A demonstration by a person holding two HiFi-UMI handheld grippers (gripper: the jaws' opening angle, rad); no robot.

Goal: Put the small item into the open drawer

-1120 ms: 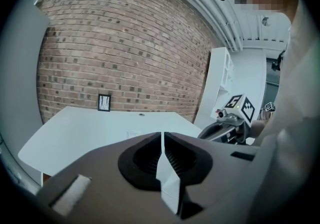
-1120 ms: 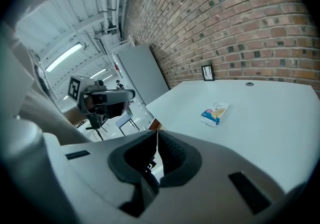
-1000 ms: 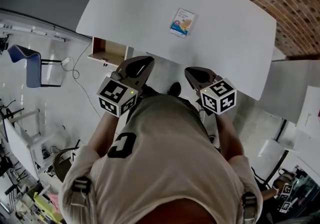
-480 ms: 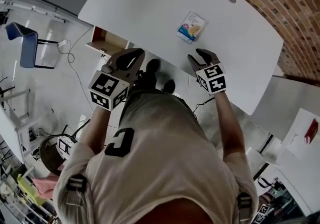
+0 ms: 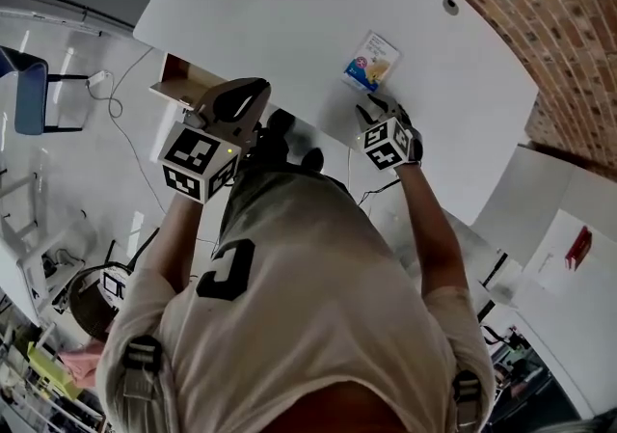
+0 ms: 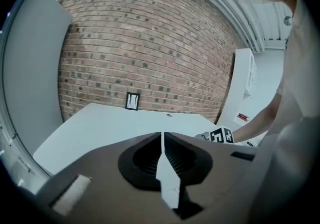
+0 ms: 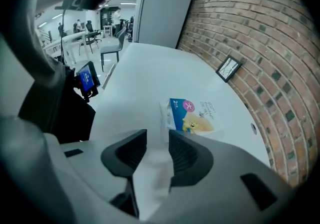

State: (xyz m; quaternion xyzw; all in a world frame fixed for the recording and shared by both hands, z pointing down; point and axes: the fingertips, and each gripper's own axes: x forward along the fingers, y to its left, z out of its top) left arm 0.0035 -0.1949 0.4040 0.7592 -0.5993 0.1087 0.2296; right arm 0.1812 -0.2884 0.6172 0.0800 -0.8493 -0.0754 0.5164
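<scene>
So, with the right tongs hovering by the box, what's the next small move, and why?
Probably ease the right tongs forward until the jaws straddle the small box, then close. The jaws have just been opening and stand apart with nothing between them; the box lies flat on the white table just beyond their tips, not yet gripped.

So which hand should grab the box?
The right. The right gripper sits just short of the box; its jaws have just been opening, nothing between them. The left gripper is shut, over by the drawer.
</scene>
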